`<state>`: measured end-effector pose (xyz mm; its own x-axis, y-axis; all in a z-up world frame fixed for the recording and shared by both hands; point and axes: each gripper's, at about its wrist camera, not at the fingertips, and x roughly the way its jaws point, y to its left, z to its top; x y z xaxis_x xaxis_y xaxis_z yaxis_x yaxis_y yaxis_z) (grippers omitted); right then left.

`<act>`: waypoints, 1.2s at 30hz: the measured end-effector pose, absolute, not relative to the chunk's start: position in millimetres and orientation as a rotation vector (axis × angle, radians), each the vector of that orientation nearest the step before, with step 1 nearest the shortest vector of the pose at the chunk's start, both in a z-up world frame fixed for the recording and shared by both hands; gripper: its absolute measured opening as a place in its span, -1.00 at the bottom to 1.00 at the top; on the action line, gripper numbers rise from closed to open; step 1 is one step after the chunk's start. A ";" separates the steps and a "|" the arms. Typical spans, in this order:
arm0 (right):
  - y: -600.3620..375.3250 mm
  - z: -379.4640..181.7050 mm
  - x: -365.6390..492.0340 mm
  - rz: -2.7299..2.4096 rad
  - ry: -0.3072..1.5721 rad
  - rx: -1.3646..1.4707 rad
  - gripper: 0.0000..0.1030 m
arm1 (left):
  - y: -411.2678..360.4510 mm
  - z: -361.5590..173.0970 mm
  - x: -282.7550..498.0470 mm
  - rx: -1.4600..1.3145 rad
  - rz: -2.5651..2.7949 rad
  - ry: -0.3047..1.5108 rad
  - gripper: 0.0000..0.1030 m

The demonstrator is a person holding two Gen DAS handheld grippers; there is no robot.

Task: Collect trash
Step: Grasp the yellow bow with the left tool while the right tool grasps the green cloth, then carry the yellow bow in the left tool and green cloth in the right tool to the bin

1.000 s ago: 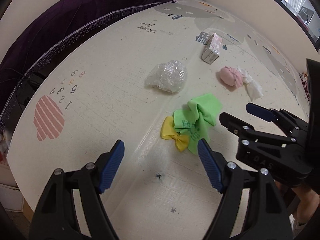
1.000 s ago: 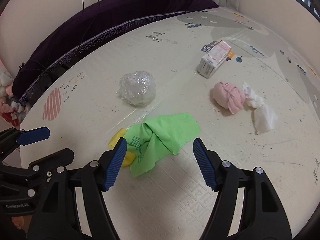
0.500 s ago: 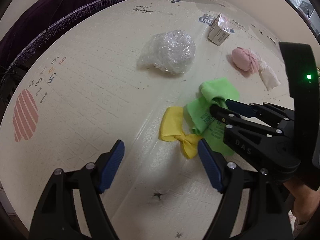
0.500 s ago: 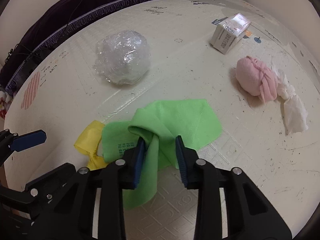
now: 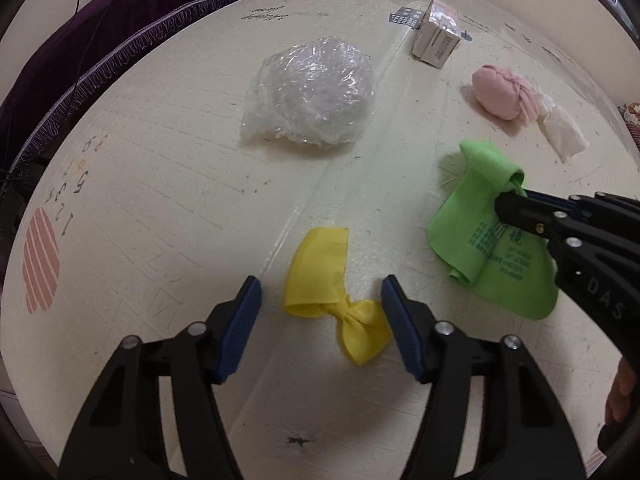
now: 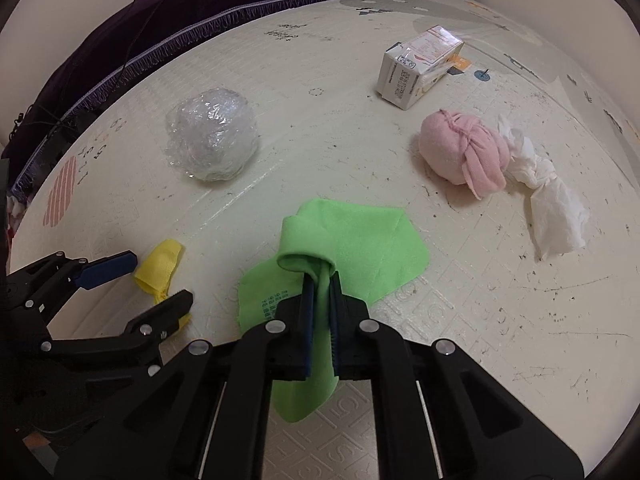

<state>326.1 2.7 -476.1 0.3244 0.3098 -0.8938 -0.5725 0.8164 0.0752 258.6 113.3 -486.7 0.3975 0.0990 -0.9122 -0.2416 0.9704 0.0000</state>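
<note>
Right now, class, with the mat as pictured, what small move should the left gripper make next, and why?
Probably close. The left gripper is open, its fingers straddling the yellow cloth scrap on the play mat, while the right gripper is already shut on the green cloth. Closing would likely pinch the scrap's knotted middle.

Green cloth (image 6: 352, 248): soft, printed with dark green text near one edge; bunched into a fold, pinched in the right gripper (image 6: 320, 292), rest draped on the mat.
Yellow scrap (image 5: 320, 276): small, twisted at the middle like a bow, flat on the mat, left of the green cloth and apart from it.
Plastic wad (image 5: 310, 94): clear, crumpled, rounded.
Carton (image 6: 418, 66): small, white and pink, on its side.
Pink bundle (image 6: 464, 150): knotted cloth ball.
Tissue (image 6: 548, 200): white, twisted, touching the pink bundle.
</note>
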 end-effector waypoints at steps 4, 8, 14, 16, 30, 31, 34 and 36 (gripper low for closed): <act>-0.3 -469.9 320.7 0.594 1.103 -0.261 -0.88 | 125.6 -482.0 255.3 -0.149 0.237 1.156 -0.53; -0.9 -459.1 315.2 0.607 1.101 -0.249 -0.88 | 135.0 -476.1 252.6 -0.174 0.237 1.171 -0.71; -7.1 -432.5 302.9 0.625 1.090 -0.226 -0.88 | 129.9 -451.0 236.2 -0.198 0.221 1.158 -0.72; -10.4 -420.0 297.1 0.628 1.084 -0.220 -0.88 | 124.6 -436.0 230.2 -0.201 0.208 1.145 -0.72; -68.5 -279.3 233.9 0.576 1.021 -0.131 -0.88 | 80.3 -281.9 187.0 -0.146 0.053 1.013 -0.72; -76.3 -268.8 227.7 0.564 1.016 -0.122 -0.88 | 75.4 -271.3 183.2 -0.131 0.042 1.006 -0.72; -101.4 -241.0 209.0 0.523 1.001 -0.104 -0.88 | 57.9 -246.0 173.4 -0.104 0.004 0.992 -0.72; -119.4 -225.1 196.7 0.493 0.995 -0.093 -0.88 | 43.5 -230.8 167.6 -0.082 -0.026 0.988 -0.72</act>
<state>196.7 -119.4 -225.1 0.4450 0.3551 -0.8221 -0.4384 0.8869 0.1458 167.6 43.5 -230.8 0.5501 -0.0596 -0.8330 -0.0153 0.9966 -0.0814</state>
